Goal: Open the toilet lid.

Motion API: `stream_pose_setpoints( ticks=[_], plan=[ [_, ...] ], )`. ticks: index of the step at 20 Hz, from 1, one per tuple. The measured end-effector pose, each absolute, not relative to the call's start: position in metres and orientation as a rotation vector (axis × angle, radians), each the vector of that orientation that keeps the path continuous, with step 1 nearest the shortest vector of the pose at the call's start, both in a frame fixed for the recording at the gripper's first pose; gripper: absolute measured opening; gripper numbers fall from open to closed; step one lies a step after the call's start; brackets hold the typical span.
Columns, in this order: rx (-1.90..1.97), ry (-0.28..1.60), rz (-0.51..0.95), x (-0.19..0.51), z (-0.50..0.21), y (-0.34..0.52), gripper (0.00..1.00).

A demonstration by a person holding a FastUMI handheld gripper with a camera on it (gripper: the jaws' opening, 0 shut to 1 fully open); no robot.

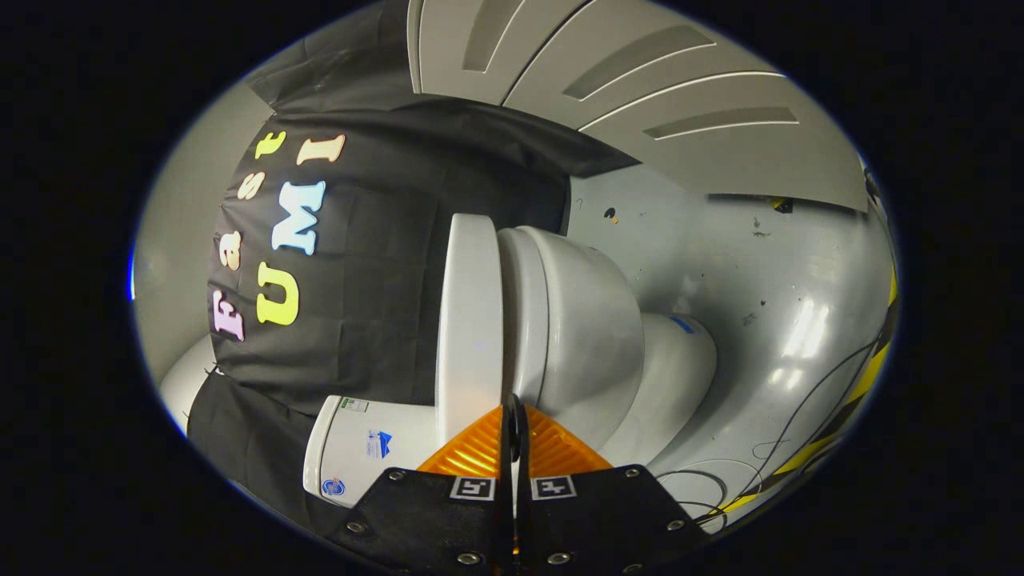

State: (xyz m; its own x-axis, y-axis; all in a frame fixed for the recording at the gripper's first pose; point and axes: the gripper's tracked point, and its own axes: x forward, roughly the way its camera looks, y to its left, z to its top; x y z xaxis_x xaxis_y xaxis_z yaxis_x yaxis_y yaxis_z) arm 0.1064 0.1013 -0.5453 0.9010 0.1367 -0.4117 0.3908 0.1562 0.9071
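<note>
The tongs (513,416), fingers nearly closed on nothing, sit rolled sideways at the seam between lid (468,320) and bowl (576,328), lid edge running straight ahead beyond the tips.

Toilet lid (468,320) just ahead of tool (514,420) — seemingly touching.

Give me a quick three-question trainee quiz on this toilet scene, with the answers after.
1. True or false: the lid lies down flat on the bowl.
2. The claw is: A) wide open, B) shut, C) gripping a cable.
3. Fill in: the white part with stickers, beside the claw, is the ____.
Key: 1 true; 2 B, its tips sit near the seam between lid and bowl; 3 tank.
</note>
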Motion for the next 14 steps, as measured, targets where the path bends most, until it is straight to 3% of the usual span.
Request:
stream_pose_setpoints(
  ticks=[14],
  plan=[
    [1.132, 0.47, -0.21, 0.108, -0.522, 0.099, 0.0]
  ],
)
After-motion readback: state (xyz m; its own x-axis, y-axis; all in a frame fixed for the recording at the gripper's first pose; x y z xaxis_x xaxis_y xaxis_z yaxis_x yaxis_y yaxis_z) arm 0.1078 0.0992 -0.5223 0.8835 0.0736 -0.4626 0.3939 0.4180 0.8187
